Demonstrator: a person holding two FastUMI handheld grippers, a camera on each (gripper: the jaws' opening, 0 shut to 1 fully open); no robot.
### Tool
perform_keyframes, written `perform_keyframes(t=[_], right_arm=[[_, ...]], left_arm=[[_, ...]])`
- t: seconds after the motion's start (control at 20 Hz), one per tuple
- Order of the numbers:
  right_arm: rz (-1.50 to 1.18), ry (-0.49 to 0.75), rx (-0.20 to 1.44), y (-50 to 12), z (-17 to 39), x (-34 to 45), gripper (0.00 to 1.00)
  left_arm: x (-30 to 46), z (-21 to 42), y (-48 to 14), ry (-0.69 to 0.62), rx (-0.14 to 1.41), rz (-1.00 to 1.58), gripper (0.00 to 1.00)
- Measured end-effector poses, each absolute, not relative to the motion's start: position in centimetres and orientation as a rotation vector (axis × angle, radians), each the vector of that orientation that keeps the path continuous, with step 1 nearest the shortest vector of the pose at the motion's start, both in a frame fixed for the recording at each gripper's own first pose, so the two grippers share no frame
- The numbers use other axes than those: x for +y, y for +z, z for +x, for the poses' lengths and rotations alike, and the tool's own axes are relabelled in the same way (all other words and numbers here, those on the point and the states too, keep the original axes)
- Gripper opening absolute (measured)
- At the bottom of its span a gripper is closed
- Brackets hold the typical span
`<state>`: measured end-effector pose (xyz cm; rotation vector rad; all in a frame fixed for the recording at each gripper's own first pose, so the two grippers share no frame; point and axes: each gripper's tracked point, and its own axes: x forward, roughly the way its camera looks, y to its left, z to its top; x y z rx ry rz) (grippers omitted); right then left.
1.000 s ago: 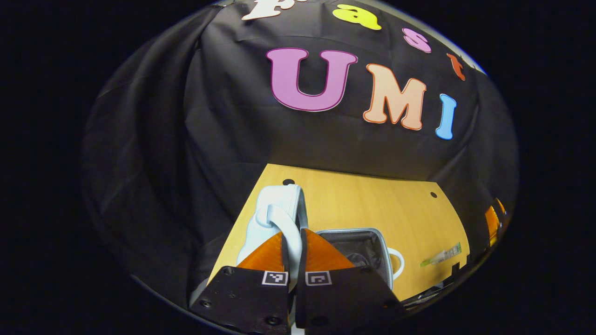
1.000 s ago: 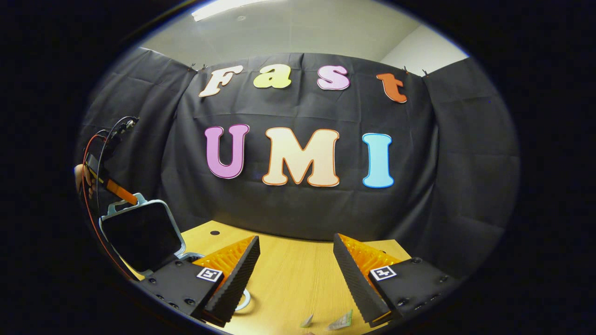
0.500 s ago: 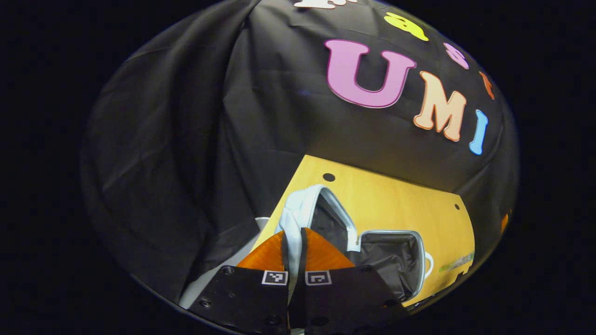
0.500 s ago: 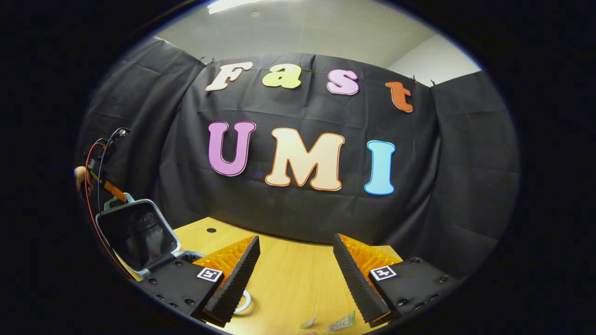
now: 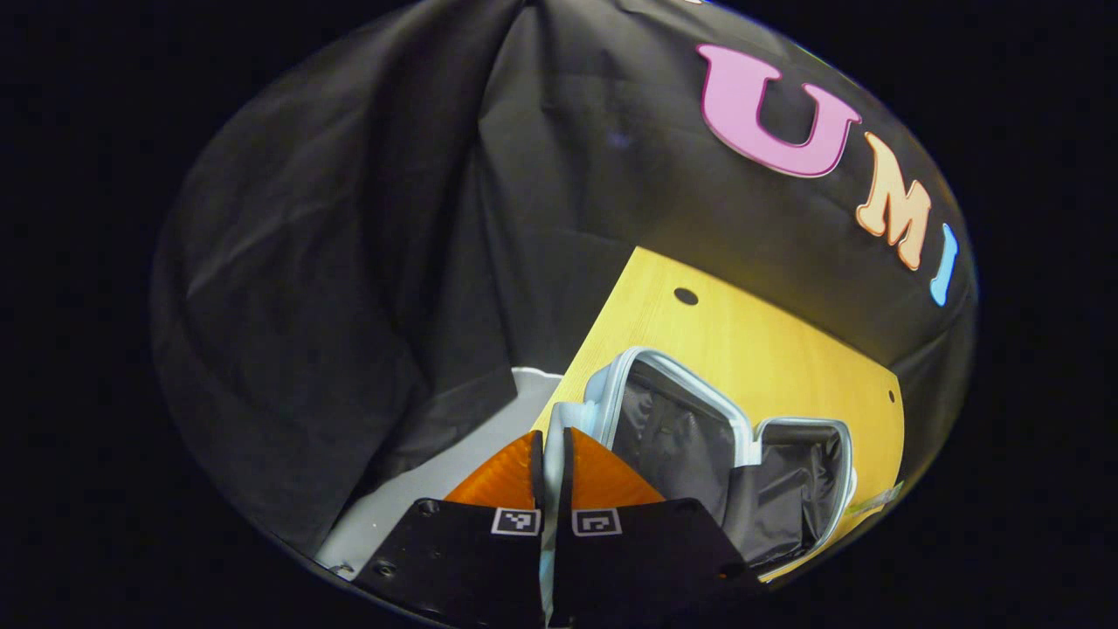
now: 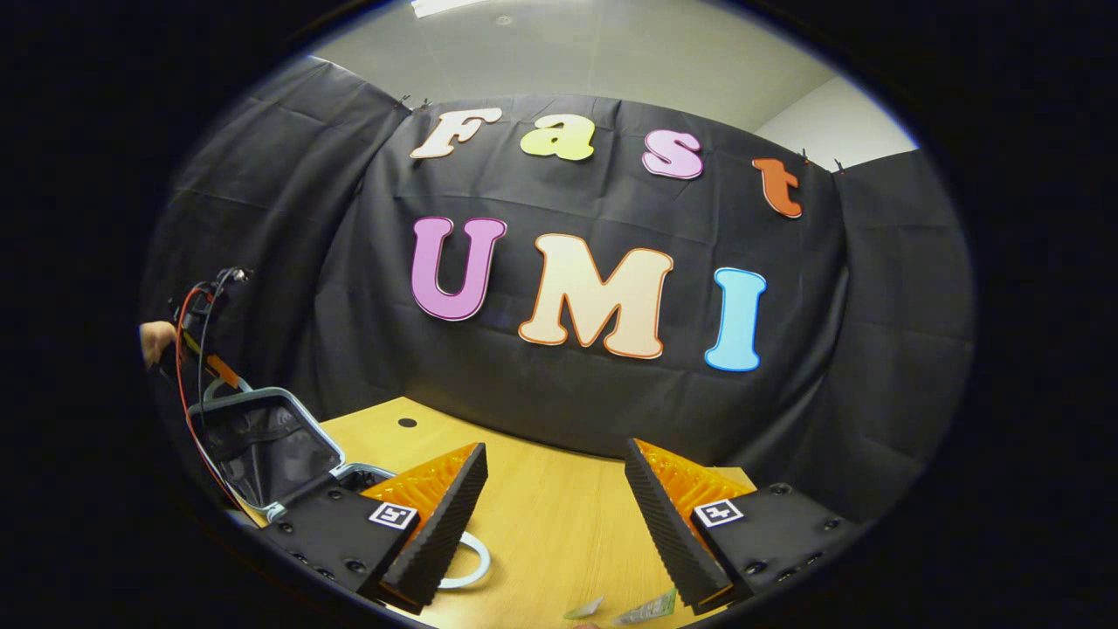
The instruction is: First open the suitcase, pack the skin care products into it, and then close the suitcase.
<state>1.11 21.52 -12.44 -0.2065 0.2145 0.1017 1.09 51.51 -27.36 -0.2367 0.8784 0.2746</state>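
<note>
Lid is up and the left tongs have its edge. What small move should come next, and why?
Probably keep swinging the lid outward until it lies back, then release. The left tongs are shut on the lid's rim, the lid leans tilted beyond the table edge rather than resting, and the suitcase cavity is exposed. The right tongs hang open above the packets, ready to pick.
</note>
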Motion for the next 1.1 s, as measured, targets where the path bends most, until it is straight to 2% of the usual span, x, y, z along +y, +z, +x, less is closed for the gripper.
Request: perform_keyframes(t=[0.45, 0.55, 0.65, 0.75, 0.9, 1.1], right_arm=[[-0.202, 0.071, 0.25, -13.6, 1.6, 20.1, 0.99], [-0.187, 0.06, 0.256, -13.8, 1.7, 19.5, 0.99], [-0.185, 0.042, 0.253, -13.6, 1.9, 18.6, 0.99], [-0.179, 0.036, 0.244, -13.2, 2.0, 17.9, 0.99], [-0.148, 0.029, 0.214, -12.4, 2.0, 16.7, 0.99], [-0.091, 0.011, 0.174, -10.9, 2.2, 14.1, 0.99]], left_arm=[[52.9, 0.1, -34.0, 0.382, 0.96, -0.276, 0.0], [53.2, -0.4, -35.2, 0.427, 0.971, -0.251, 0.03], [53.7, -1.0, -35.1, 0.478, 0.944, -0.231, 0.18], [53.0, 0.1, -35.2, 0.502, 0.87, -0.266, 0.46], [52.7, 0.9, -33.5, 0.543, 0.757, -0.233, 1.0], [50.9, 1.2, -27.4, 0.571, 0.595, -0.104, 0.94]])
